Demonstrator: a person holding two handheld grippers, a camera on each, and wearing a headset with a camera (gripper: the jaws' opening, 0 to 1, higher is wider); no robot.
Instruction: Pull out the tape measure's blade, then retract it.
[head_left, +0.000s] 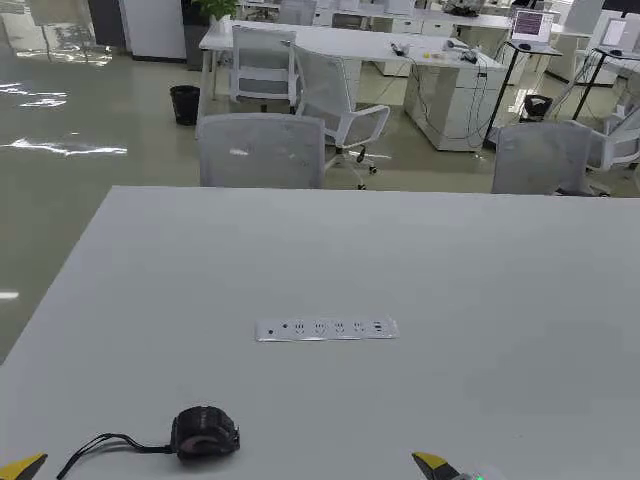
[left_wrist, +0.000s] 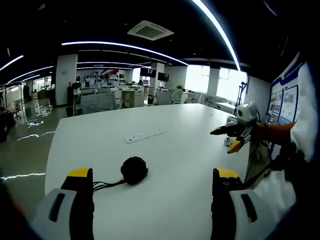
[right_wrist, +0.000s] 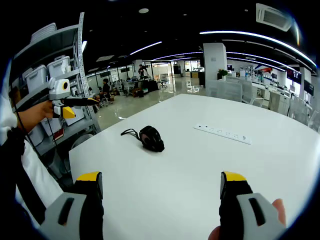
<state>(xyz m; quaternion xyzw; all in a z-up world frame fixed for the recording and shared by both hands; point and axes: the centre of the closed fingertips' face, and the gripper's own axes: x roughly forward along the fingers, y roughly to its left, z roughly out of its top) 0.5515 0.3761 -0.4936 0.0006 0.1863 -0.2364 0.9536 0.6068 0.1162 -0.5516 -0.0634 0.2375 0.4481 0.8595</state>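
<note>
**1. Position.** The tape measure (head_left: 205, 433) lies on the white table (head_left: 400, 260), at about 7 o'clock in the head view. No blade shows outside its case. The blade's end hook is too small to make out. A black strap (head_left: 105, 445) trails from the case toward 9 o'clock. A power strip (head_left: 326, 329) lies well apart, at about 1 o'clock from the case.

**2. Grippers.** The left gripper (left_wrist: 153, 173) has its jaws spread wide and holds nothing. In its own view the case lies just ahead, near 11 o'clock. The right gripper (right_wrist: 161, 176) is likewise wide open and empty, with the case ahead at 12 o'clock. Neither gripper touches the case.

**3. Likely faults.**
- Case slides: the table looks smooth, so pulling the blade without clamping the case would probably drag the whole unit.
- Hook slips: the end hook is small, and a shallow or skewed pinch may lose it.
- Blade whips back: letting go of an extended blade at once could snap it in hard and jolt the case.
- Strap snags: closing on the strap rather than the case would give no firm hold.
</note>
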